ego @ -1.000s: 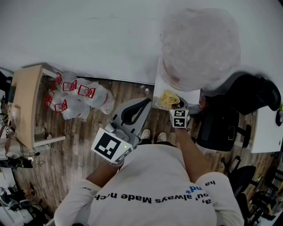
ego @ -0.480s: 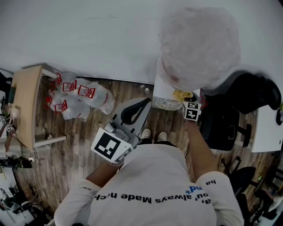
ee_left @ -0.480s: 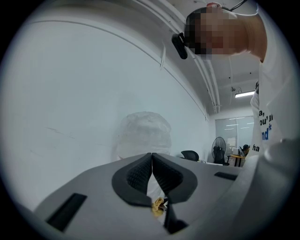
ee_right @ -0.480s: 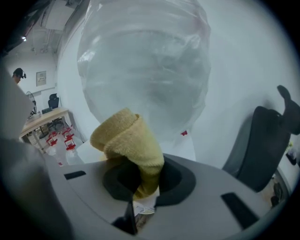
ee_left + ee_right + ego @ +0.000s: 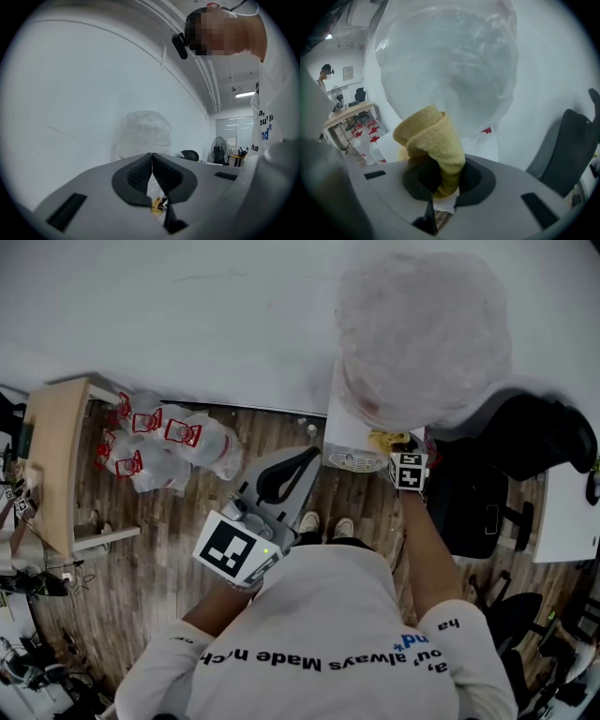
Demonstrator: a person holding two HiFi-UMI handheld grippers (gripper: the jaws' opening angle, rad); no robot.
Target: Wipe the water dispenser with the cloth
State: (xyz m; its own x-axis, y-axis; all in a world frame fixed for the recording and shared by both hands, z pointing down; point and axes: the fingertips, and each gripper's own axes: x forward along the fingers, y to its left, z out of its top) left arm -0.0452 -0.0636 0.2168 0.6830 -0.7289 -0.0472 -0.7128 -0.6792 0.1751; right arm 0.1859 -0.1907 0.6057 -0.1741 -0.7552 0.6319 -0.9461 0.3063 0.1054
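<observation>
The water dispenser [image 5: 349, 434] is a white cabinet against the wall, and its big bottle [image 5: 422, 334] is wrapped in cloudy plastic. My right gripper [image 5: 395, 450] is shut on a folded yellow cloth [image 5: 386, 440] at the right side of the dispenser's front top edge. In the right gripper view the cloth [image 5: 433, 138] sticks up out of that gripper [image 5: 444, 174], just below the bottle [image 5: 450, 61] and in front of the white cabinet [image 5: 480, 143]. My left gripper [image 5: 307, 457] hangs shut and empty left of the dispenser, away from it. Its closed gripper [image 5: 152, 158] points toward the bottle [image 5: 143, 133].
Several red-labelled water bottles in plastic [image 5: 164, 442] lie on the wooden floor by the wall. A wooden table [image 5: 52, 460] stands at far left. A black office chair [image 5: 506, 479] sits right beside the dispenser, with a white desk [image 5: 562, 521] beyond it. A distant person [image 5: 323, 75] stands by a fan.
My right gripper has carried the cloth rightward from the dispenser's front grille to its right front corner, mostly within the first half second. The left gripper has stayed put.
</observation>
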